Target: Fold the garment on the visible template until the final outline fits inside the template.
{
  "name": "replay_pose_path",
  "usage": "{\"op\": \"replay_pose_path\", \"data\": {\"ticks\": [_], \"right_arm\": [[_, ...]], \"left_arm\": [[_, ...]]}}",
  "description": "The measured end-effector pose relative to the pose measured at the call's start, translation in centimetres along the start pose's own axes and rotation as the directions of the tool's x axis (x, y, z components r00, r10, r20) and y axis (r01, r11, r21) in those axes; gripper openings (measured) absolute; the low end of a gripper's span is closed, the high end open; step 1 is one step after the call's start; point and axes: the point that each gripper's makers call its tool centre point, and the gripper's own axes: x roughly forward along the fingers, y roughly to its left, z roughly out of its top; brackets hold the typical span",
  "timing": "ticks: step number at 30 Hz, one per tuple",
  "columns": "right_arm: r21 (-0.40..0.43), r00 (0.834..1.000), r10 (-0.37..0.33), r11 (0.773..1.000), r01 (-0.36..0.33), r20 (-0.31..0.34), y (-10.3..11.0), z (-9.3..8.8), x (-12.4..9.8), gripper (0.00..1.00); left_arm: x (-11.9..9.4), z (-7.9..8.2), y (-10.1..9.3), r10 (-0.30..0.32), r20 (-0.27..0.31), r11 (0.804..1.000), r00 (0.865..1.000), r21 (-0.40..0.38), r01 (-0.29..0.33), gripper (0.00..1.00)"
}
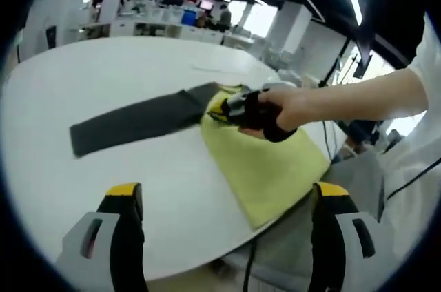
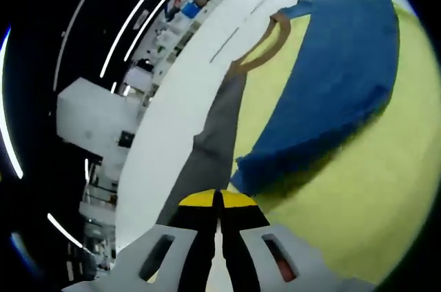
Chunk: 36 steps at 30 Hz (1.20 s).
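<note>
At frame centre, a yellow fabric garment (image 1: pixel 265 168) lies on the white round table (image 1: pixel 103 78) over a dark grey rectangular template (image 1: pixel 131 123). The left gripper (image 1: pixel 224 237) gapes wide; the right gripper (image 2: pixel 219 202) is pinched closed beside a folded blue cloth panel (image 2: pixel 331 78).

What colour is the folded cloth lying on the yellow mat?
Blue. The cloth lies on the yellow mat, clearest in the right gripper view.

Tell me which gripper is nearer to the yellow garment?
Right. The right gripper, jaws shut, is down at the yellow garment beside its blue part. The left gripper, jaws open, is back from it, above the table.
</note>
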Motion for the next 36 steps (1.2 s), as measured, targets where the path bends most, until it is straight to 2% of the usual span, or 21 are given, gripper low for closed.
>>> {"op": "replay_pose_path", "data": {"ticks": [11,15,18,20,23,26,29,31,36], "right_arm": [[-0.013,1.0,-0.022,1.0,0.021,-0.021,-1.1,-0.6,0.1,0.02],[-0.022,0.999,-0.009,1.0,0.008,-0.035,-1.1,-0.7,-0.1,0.04],[-0.086,0.999,0.021,0.996,-0.024,-0.041,-0.9,-0.6,-0.6,0.06],[-0.091,0.999,0.026,0.995,-0.03,-0.042,-1.1,-0.5,-1.1,0.07],[-0.094,0.998,0.042,0.994,-0.046,-0.043,-1.4,-0.3,-1.6,0.12],[-0.114,0.994,0.094,0.988,-0.1,-0.056,-0.8,-0.2,-1.9,0.2],[-0.146,0.984,0.162,0.974,-0.171,-0.072,0.3,0.0,-2.1,0.28],[-0.182,0.978,0.189,0.962,-0.201,-0.085,0.7,0.2,-2.3,0.33],[-0.21,0.958,0.263,0.936,-0.282,-0.113,1.4,0.6,-3.3,0.49]], "left_arm": [[0.0,-0.1,0.1,0.0,-0.004,1.0,1.0,-0.003,0.0,0.99],[0.1,-0.1,0.1,0.0,-0.005,1.0,1.0,-0.001,0.0,0.99],[0.1,0.2,0.0,-0.001,-0.001,1.0,1.0,0.0,0.001,0.99],[0.1,0.3,0.0,-0.001,0.001,1.0,1.0,0.002,0.001,0.99],[0.1,0.4,0.0,0.0,0.001,1.0,1.0,0.006,0.0,0.99],[0.0,0.7,-0.1,0.0,0.003,1.0,1.0,0.01,0.0,0.99],[-0.1,1.0,-0.4,-0.001,0.003,1.0,1.0,0.019,0.001,0.99],[-0.2,1.0,-0.6,-0.002,0.001,1.0,1.0,0.023,0.002,0.99],[-0.4,1.2,-0.9,0.001,-0.002,1.0,1.0,0.031,-0.001,0.99]]}}
